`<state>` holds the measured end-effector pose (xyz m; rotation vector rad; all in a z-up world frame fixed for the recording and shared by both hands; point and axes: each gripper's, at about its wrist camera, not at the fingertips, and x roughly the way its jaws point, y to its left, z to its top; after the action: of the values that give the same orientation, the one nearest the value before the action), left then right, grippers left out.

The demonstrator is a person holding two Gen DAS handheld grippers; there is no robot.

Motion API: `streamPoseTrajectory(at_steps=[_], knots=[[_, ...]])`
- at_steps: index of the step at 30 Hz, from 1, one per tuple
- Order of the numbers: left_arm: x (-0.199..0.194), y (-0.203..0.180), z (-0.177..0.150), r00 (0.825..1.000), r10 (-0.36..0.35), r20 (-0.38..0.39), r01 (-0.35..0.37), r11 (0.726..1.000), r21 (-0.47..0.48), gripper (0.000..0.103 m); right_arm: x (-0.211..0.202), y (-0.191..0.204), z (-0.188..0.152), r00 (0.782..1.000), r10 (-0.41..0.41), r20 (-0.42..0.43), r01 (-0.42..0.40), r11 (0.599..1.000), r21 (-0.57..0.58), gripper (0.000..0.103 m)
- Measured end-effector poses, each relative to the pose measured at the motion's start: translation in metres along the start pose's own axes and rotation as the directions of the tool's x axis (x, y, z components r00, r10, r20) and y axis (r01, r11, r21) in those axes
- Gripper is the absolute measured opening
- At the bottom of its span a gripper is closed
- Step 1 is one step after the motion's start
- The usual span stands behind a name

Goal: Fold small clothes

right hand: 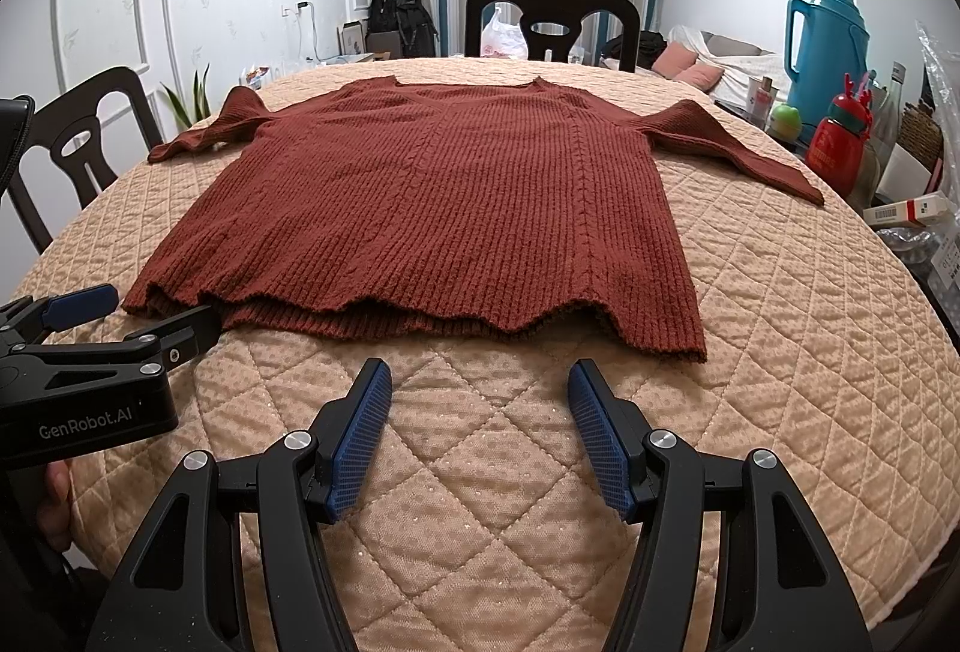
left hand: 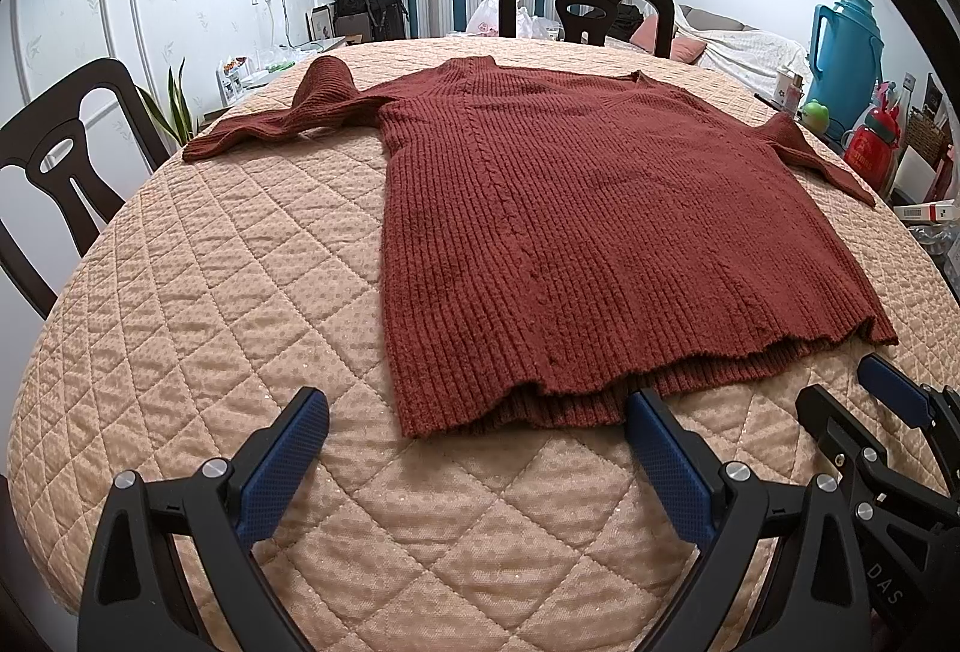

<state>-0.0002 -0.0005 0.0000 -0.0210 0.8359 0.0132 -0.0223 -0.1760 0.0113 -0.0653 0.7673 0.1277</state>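
A rust-red ribbed knit sweater (left hand: 558, 208) (right hand: 444, 208) lies flat on the quilted peach tablecloth (left hand: 240, 328) (right hand: 480, 472), hem toward me, both sleeves spread out to the sides. My left gripper (left hand: 477, 412) hovers just short of the hem's left corner, jaws wide apart with nothing between them. My right gripper (right hand: 480, 382) stands open a little before the hem's right half, also with nothing between its fingers. Each gripper shows at the edge of the other's view: the right gripper (left hand: 864, 388), the left gripper (right hand: 144, 307).
Dark wooden chairs stand at the far side (left hand: 585, 0) (right hand: 549, 15) and at the left (left hand: 66, 159) (right hand: 78, 141). A blue thermos (left hand: 846, 51) (right hand: 828, 51), a red bottle (right hand: 840, 147) and boxes crowd the right. A hand (right hand: 54, 502) shows at lower left.
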Motion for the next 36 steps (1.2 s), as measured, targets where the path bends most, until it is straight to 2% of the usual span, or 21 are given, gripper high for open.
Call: streamPoseTrajectory(at_steps=[11, 18, 21, 24, 26, 30, 34, 36], knots=[[-0.002, -0.002, 0.0, 1.0, -0.009, 0.0, 0.009, 1.0, 0.003, 0.1, -0.003, 0.0, 0.0, 1.0, 0.002, -0.004, -0.002, 1.0, -0.001, 0.062], [-0.006, 0.01, 0.005, 0.996, -0.086, -0.004, 0.086, 0.996, 0.02, 0.1, -0.005, -0.005, 0.009, 0.999, 0.032, -0.04, -0.032, 0.999, 0.017, 0.062], [-0.012, 0.02, 0.011, 0.994, -0.109, 0.024, 0.109, 0.994, 0.005, 0.1, -0.005, -0.006, 0.015, 0.997, 0.059, -0.055, -0.058, 0.998, 0.027, 0.062], [-0.024, 0.037, 0.022, 0.991, -0.115, 0.069, 0.116, 0.993, -0.02, 0.1, -0.017, -0.007, 0.024, 0.997, 0.083, 0.004, -0.084, 0.996, 0.021, 0.062], [-0.028, 0.051, 0.033, 0.989, -0.121, 0.085, 0.125, 0.991, -0.049, 0.1, -0.027, -0.004, 0.036, 0.996, 0.074, 0.057, -0.073, 0.997, -0.016, 0.062], [-0.032, 0.081, 0.053, 0.992, -0.045, 0.118, 0.056, 0.993, -0.099, 0.1, -0.036, 0.0, 0.061, 0.99, 0.072, 0.123, -0.066, 0.996, -0.053, 0.062], [-0.026, 0.113, 0.072, 0.993, -0.014, 0.118, 0.034, 0.985, -0.169, 0.1, -0.039, 0.004, 0.086, 0.982, 0.081, 0.17, -0.069, 0.995, -0.075, 0.062], [-0.021, 0.129, 0.079, 0.993, -0.023, 0.112, 0.046, 0.976, -0.211, 0.1, -0.034, 0.007, 0.098, 0.98, 0.093, 0.175, -0.079, 0.994, -0.081, 0.062]])
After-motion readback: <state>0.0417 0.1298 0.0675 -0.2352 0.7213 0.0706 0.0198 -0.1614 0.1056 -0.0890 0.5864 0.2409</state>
